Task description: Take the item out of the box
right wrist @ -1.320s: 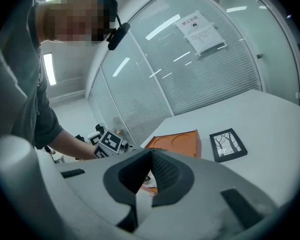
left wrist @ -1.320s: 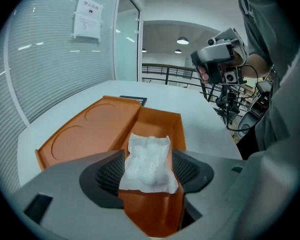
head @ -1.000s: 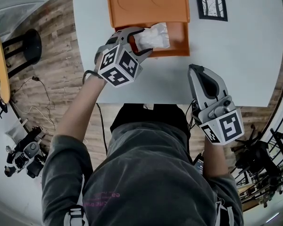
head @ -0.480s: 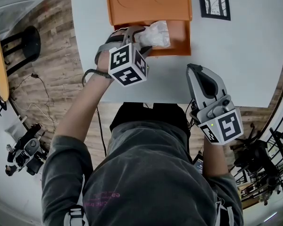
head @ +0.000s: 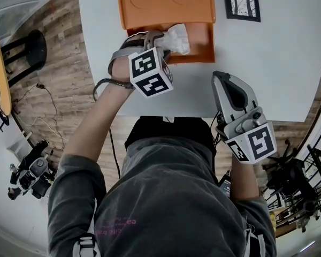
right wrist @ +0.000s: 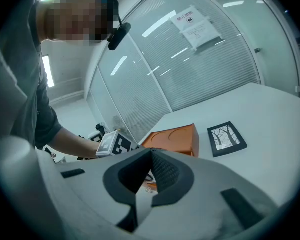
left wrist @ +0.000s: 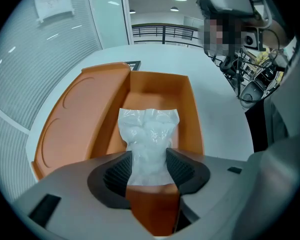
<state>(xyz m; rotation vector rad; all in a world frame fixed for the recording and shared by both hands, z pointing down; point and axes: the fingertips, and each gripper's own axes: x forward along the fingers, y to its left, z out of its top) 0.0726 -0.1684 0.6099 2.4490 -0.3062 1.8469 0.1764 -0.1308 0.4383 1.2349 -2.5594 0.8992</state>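
Note:
An open orange box lies on the white table, its lid folded back on the far side. Inside it lies a clear, crinkled plastic bag of white stuff. My left gripper points steeply down into the box's near left part. In the left gripper view its jaws have just been closing, and the pads now press both sides of the bag's near end. My right gripper rests over the table near its front edge, right of the box, shut with nothing in it.
A small black-framed tree picture lies on the table to the right of the box, seen too in the right gripper view. The white table spreads to the right. Wooden floor, a stool and cables lie off to the left.
My left gripper has tipped further down into the box, its marker cube shifting right, and its jaws have closed onto the bag. The right gripper has not moved.

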